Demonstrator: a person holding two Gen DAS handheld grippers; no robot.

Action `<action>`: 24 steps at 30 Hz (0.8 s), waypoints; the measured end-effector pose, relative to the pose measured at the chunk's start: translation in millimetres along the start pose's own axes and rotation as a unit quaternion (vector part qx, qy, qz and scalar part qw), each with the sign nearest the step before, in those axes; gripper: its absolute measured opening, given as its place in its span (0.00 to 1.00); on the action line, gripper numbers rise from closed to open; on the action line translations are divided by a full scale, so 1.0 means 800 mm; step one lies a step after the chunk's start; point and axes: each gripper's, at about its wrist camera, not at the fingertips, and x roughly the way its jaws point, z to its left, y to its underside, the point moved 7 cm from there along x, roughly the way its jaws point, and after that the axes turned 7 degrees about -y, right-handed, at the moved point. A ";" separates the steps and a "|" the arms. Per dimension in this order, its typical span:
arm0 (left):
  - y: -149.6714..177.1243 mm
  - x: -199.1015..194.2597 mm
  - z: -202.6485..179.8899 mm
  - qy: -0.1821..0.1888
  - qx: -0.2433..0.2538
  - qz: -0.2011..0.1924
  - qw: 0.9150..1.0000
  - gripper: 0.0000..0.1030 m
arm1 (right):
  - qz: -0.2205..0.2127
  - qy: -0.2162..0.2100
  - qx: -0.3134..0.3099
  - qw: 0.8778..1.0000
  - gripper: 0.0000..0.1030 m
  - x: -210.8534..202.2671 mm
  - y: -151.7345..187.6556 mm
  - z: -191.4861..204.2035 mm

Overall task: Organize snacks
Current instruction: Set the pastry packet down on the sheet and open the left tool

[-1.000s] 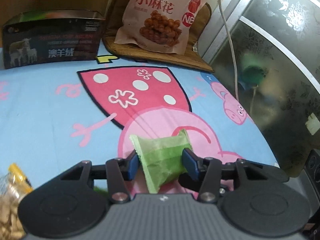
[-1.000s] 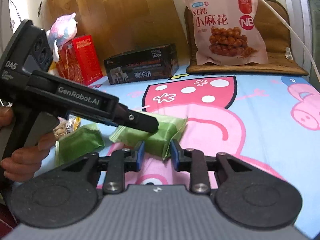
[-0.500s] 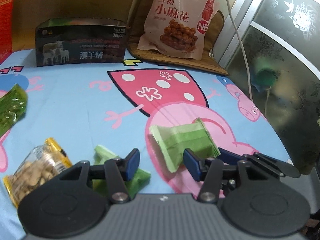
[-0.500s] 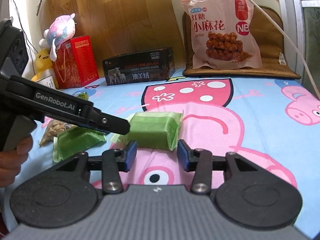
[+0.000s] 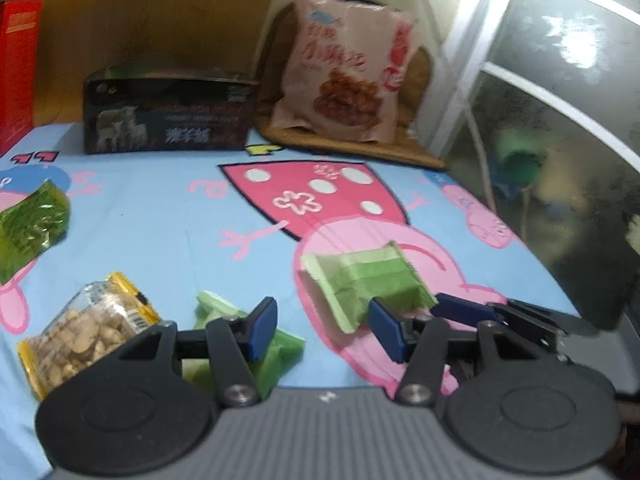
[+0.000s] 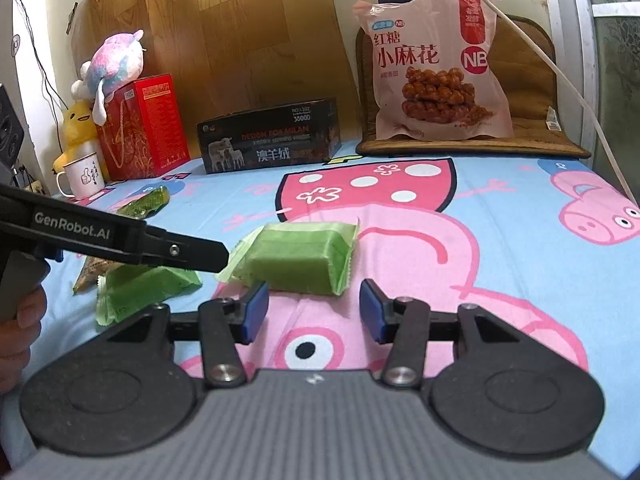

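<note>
Two grippers, both open, holding nothing.
Green packet (image 6: 298, 258) lies apparently crosswise before right gripper (image 6: 314, 312); left gripper (image 5: 322, 334) beside; jaws just widened.

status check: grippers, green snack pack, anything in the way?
Both grippers, left and right, just opened, empty. Green snack pack released on sheet. Path clear.

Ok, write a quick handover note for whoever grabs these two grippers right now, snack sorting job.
Left gripper: open, holding nothing; its jaws have just been opening.
Right gripper: open, holding nothing; jaws have just been opening, the green pastry pack lies free on the sheet just ahead of them.
Second green pack lies to its left, beside the nut packet. A dark green packet lies farther off, toward the red box.
The black box and big twist-snack bag stand at the back.
Done: two green packs side by side.
Left: the nut packet and dark green packet are ungrouped.
</note>
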 end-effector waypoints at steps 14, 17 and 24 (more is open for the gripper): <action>0.056 -0.035 -0.012 0.049 0.076 -0.003 0.996 0.47 | 0.010 0.001 -0.016 1.000 0.64 0.007 -0.001 0.007; 0.043 -0.029 0.005 0.043 0.043 0.001 0.998 0.42 | 0.013 0.004 -0.021 1.000 0.66 0.009 -0.002 0.008; 0.011 -0.023 0.079 -0.040 -0.009 -0.017 0.999 0.38 | 0.011 -0.001 -0.015 1.000 0.67 0.008 -0.001 0.007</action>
